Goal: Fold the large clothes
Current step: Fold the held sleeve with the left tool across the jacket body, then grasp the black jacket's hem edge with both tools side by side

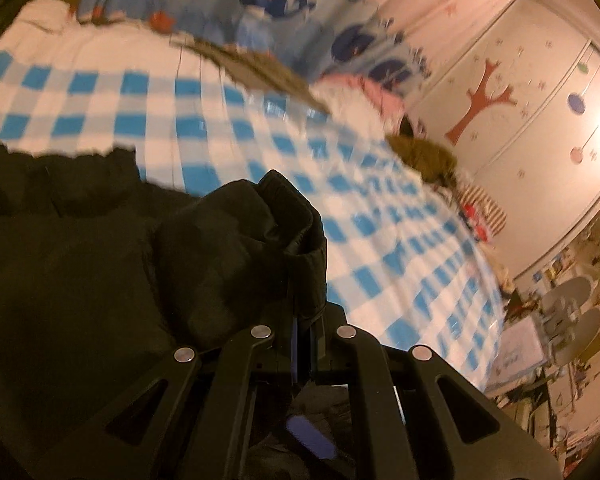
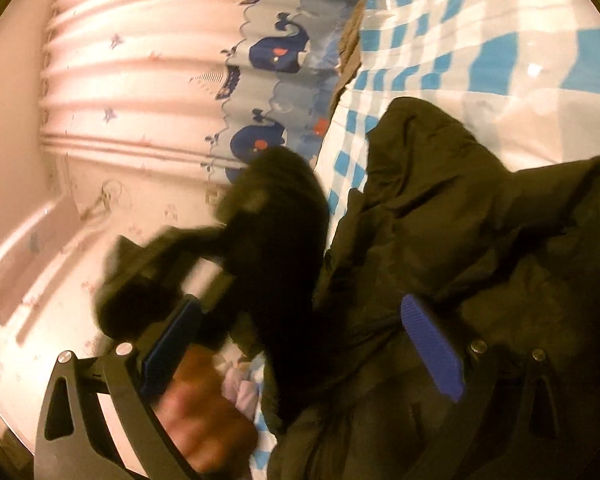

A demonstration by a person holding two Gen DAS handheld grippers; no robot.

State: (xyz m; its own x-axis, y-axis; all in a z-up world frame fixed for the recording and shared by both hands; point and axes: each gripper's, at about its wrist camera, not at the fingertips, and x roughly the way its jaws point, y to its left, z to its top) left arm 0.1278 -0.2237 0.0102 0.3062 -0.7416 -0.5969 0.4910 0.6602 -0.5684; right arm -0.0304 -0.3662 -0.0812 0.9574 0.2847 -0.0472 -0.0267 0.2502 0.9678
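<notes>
The left tool point(image 1: 304, 320) is clenched on a bunched edge of the dark coat point(image 1: 80, 260), which lies on the checked bed point(image 1: 220, 112). The right tool point(image 2: 300, 344) gapes, coat at its 3 o'clock; mid-fold, it likely needs a grip next

My left hand-held gripper point(image 1: 304, 320) has its two fingers drawn tight together, the blue pads nearly meeting, with a bunched fold of the black jacket point(image 1: 100, 260) pinched between them. My right hand-held gripper point(image 2: 300, 344) stands with its fingers spread wide, one blue pad point(image 2: 432, 344) on the right side and the other at the left, and nothing is clamped between them. My bare hand point(image 2: 204, 416) shows blurred below the left finger in the right wrist view.
</notes>
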